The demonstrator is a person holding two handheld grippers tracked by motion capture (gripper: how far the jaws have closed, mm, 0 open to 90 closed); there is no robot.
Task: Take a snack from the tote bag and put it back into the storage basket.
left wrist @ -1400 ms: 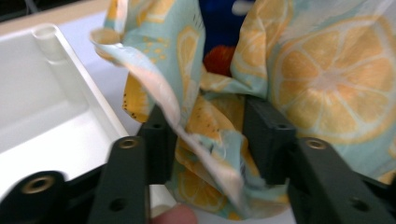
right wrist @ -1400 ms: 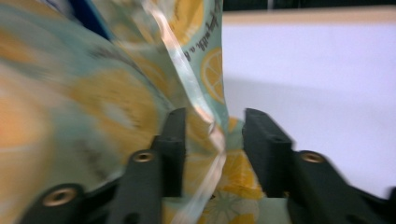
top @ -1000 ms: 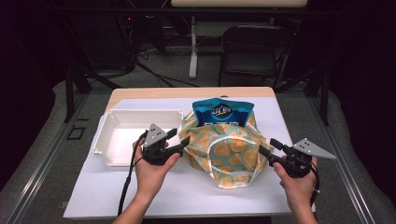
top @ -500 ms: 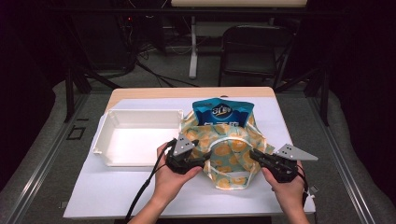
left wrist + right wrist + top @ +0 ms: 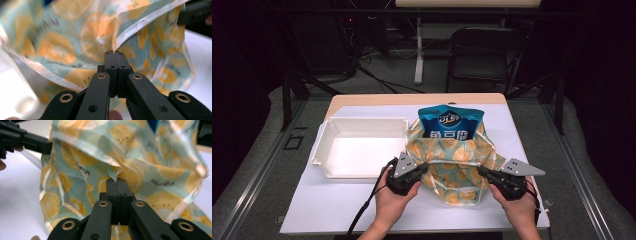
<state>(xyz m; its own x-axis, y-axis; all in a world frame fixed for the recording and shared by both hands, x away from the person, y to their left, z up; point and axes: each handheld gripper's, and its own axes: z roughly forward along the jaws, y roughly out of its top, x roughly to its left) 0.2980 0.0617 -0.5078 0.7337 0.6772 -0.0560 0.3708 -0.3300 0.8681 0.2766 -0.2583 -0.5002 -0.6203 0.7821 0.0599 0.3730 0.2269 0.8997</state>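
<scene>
A teal fabric bag [image 5: 455,167] printed with orange citrus slices lies open on the white table, and a blue snack packet [image 5: 451,125] stands in its far end. My left gripper [image 5: 426,167] has just closed its jaws, and they are shut on the bag's left rim [image 5: 125,37]. My right gripper [image 5: 482,172] has just closed too and pinches the right rim [image 5: 112,170]. In the left gripper view the jaws [image 5: 114,53] meet on a fold of the hem. The right gripper view shows the same at its jaws [image 5: 116,180].
A white rectangular bin [image 5: 332,131] sits to the left of the bag, close to my left hand. The table [image 5: 327,210] has free room in front. A dark chair [image 5: 484,55] and cables stand on the floor beyond the table.
Both hands came in toward the bag, the left one also sinking. Both sets of jaws went from open to shut on the bag's rim.
</scene>
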